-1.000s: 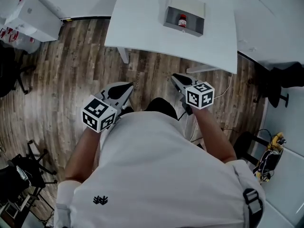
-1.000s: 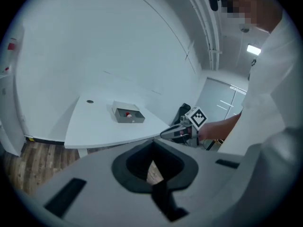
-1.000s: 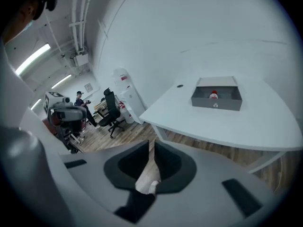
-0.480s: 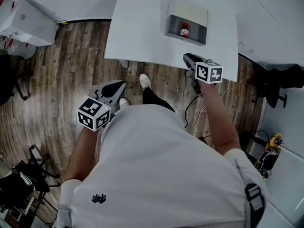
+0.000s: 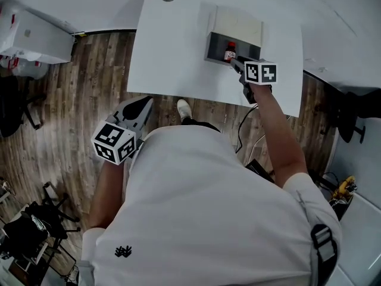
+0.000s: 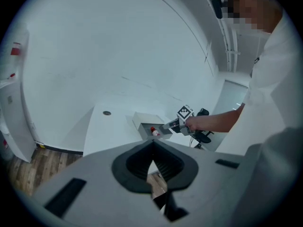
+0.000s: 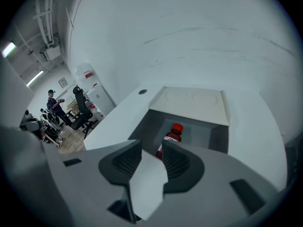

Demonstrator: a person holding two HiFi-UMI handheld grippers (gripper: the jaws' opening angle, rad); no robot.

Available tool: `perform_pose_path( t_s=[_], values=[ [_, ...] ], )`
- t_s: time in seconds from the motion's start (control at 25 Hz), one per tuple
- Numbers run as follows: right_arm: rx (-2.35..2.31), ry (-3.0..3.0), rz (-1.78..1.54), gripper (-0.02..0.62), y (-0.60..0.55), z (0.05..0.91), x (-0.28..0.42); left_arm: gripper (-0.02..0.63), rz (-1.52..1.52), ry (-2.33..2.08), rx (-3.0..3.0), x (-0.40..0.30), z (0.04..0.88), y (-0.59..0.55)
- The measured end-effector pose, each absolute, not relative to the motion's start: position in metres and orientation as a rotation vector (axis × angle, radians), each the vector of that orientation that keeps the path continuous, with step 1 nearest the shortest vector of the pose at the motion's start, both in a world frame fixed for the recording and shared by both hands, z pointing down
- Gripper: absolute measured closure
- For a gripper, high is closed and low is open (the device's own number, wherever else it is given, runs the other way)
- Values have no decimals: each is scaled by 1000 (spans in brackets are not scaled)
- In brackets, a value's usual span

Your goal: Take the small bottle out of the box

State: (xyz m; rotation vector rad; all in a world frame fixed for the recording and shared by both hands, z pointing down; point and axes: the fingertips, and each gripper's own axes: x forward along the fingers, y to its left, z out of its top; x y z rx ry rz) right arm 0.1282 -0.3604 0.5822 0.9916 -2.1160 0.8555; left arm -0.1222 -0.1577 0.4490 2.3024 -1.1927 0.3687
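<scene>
The right gripper [image 5: 234,62] has swung up over the counter [image 5: 172,46] to the box [image 5: 238,22], jaws opening and empty. The bottle [image 5: 229,52] stands just ahead, so grasping likely follows. The left gripper [image 5: 141,107] hangs closed.

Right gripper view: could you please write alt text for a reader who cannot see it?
The right claw, its jaws opening with nothing gripped, points at a small red-capped bottle inside an open grey box on a white table. An office chair stands far off at left.
</scene>
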Motion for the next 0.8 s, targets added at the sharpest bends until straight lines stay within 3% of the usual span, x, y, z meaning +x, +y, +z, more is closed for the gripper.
perform_pose_path(
  t_s=[0.52,0.8],
  values=[
    [877,-1920,937,341,-400,644,127,600,358,-1276,2216,-129,455,-193],
    [826,-1822,983,324,-400,667,125,600,371,-1293,2196,-131,457,-201]
  ],
)
